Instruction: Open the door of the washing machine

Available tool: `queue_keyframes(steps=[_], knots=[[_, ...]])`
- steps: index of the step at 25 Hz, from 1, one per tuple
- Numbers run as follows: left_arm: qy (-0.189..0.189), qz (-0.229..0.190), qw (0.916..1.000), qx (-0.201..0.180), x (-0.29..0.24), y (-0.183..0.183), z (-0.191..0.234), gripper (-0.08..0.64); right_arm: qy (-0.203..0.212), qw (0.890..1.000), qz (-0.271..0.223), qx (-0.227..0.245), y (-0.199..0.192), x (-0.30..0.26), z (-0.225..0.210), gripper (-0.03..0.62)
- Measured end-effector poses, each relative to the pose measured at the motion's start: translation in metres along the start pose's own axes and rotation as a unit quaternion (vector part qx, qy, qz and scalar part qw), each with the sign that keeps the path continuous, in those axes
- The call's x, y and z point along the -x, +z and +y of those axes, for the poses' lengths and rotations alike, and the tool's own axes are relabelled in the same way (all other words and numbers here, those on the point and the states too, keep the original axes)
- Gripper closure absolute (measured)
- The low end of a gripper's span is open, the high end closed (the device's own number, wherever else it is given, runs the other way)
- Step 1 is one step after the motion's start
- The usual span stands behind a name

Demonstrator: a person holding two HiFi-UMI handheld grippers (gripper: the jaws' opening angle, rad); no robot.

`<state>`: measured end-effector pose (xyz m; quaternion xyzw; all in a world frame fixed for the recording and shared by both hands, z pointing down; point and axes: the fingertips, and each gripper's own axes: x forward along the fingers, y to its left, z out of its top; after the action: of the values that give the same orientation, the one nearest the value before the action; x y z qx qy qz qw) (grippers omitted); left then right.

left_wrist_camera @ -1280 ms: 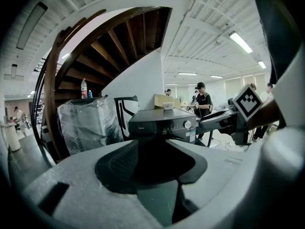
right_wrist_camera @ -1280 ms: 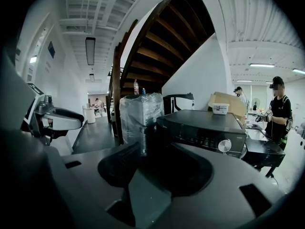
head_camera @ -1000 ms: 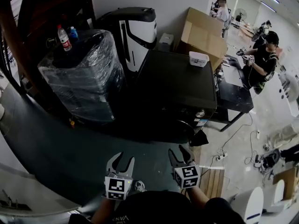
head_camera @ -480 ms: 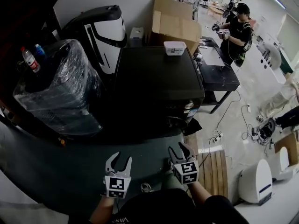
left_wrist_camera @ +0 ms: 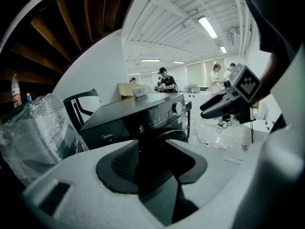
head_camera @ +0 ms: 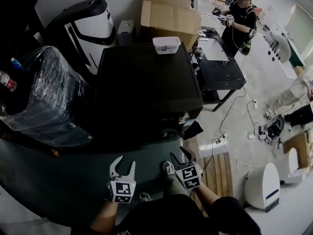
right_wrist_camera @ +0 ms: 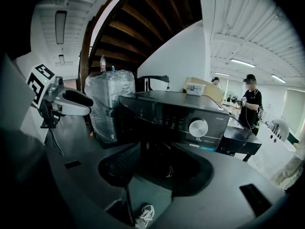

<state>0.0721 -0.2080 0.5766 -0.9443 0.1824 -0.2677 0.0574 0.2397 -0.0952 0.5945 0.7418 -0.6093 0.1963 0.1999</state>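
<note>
The black washing machine [head_camera: 146, 82] stands in front of me, its top toward the head view. Its control panel with a silver knob [right_wrist_camera: 198, 128] faces me, and the dark round door [left_wrist_camera: 169, 136] sits below, mostly hidden behind the jaws. My left gripper [head_camera: 124, 162] hangs low at the left, open and empty, short of the machine's front. My right gripper [head_camera: 179, 153] is beside it, also open with nothing between its fingers. Each gripper view shows the other gripper off to the side: the right gripper [left_wrist_camera: 224, 104] and the left gripper [right_wrist_camera: 71, 104].
A white box [head_camera: 166, 44] lies on the machine's top. A plastic-wrapped appliance [head_camera: 44, 97] stands at the left, a cardboard box [head_camera: 166, 11] behind, a black table [head_camera: 220, 67] at the right. Cables [head_camera: 220, 141], a wooden pallet [head_camera: 215, 170] and a person [head_camera: 239, 13] are to the right.
Both grippers have come forward and lower toward the machine's front, still open. The machine now sits nearer and more central in the head view.
</note>
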Motion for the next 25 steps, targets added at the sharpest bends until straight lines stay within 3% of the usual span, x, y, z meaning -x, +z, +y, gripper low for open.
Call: queue_keyframes(steps=[7, 14, 20, 25], knots=[[-0.036, 0.048, 0.9970, -0.048, -0.092, -0.009, -0.024, 0.393, 0.007, 0.999, 0.046, 0.014, -0.036, -0.048, -0.061, 0.410], [-0.054, 0.073, 0.9907, -0.102, -0.172, -0.006, -0.034, 0.391, 0.043, 0.993, 0.079, 0.078, -0.069, -0.106, -0.089, 0.413], [-0.072, 0.104, 0.9810, -0.147, -0.214, -0.020, -0.040, 0.388, 0.069, 0.981, 0.112, 0.140, -0.103, -0.151, -0.101, 0.411], [-0.092, 0.120, 0.9674, -0.203, -0.235, -0.030, -0.046, 0.380, 0.084, 0.973, 0.126, 0.176, -0.121, -0.179, -0.108, 0.410]])
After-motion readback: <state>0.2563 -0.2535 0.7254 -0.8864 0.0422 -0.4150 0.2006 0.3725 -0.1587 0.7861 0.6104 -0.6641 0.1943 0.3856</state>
